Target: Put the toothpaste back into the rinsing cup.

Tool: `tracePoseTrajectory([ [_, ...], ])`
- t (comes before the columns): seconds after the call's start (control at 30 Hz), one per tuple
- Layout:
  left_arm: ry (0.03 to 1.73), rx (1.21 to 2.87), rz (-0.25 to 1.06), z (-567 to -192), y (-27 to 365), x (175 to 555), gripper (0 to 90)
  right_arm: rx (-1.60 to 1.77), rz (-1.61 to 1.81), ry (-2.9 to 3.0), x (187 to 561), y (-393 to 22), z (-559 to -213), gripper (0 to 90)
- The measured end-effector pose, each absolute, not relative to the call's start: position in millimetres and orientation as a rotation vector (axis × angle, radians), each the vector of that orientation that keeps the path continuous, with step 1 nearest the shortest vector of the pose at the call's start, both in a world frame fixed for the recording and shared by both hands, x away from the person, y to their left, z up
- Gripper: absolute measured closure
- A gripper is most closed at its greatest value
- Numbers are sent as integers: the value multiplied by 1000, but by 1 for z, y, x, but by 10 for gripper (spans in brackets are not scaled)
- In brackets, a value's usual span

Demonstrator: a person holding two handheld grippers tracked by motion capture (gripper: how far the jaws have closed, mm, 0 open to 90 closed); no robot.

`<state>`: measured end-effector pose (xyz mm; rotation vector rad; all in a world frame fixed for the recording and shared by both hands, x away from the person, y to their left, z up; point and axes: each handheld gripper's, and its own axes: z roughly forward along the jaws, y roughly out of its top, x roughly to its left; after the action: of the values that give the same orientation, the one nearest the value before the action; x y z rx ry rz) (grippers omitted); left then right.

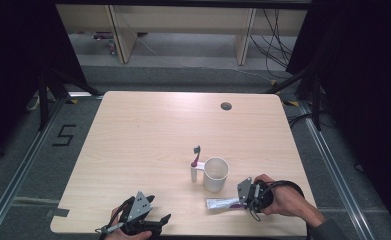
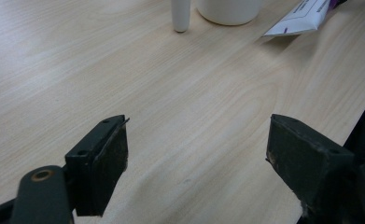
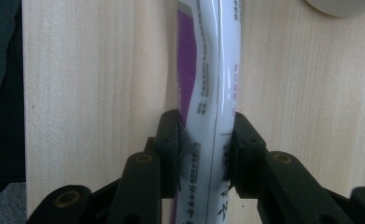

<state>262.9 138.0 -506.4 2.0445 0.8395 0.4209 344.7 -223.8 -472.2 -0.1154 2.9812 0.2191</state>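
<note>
A white and purple toothpaste tube (image 1: 223, 203) lies flat on the wooden table (image 1: 148, 140) near its front edge. My right gripper (image 1: 244, 199) is shut on the tube's right end; in the right gripper view both pads (image 3: 238, 144) press the tube (image 3: 208, 93) from either side. A white mug (image 1: 215, 174) stands just behind the tube. Beside the mug stands a small white holder (image 1: 195, 172) with a purple toothbrush (image 1: 196, 155) leaning in it. My left gripper (image 1: 155, 225) rests at the front left edge, its jaws wide open over bare wood (image 2: 196, 158).
A round cable hole (image 1: 226, 106) is in the table's far right part. The table's front edge runs close under both hands. Desks and cables stand on the floor beyond the table. In the left gripper view the holder (image 2: 180, 14), mug base (image 2: 229, 11) and tube (image 2: 301, 16) lie ahead.
</note>
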Motion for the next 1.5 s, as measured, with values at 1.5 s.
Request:
tracePoseTrajectory([
  [1.5,865,2027,411,-505,139,264,229,38,153,2977,334,-223,-465,746],
])
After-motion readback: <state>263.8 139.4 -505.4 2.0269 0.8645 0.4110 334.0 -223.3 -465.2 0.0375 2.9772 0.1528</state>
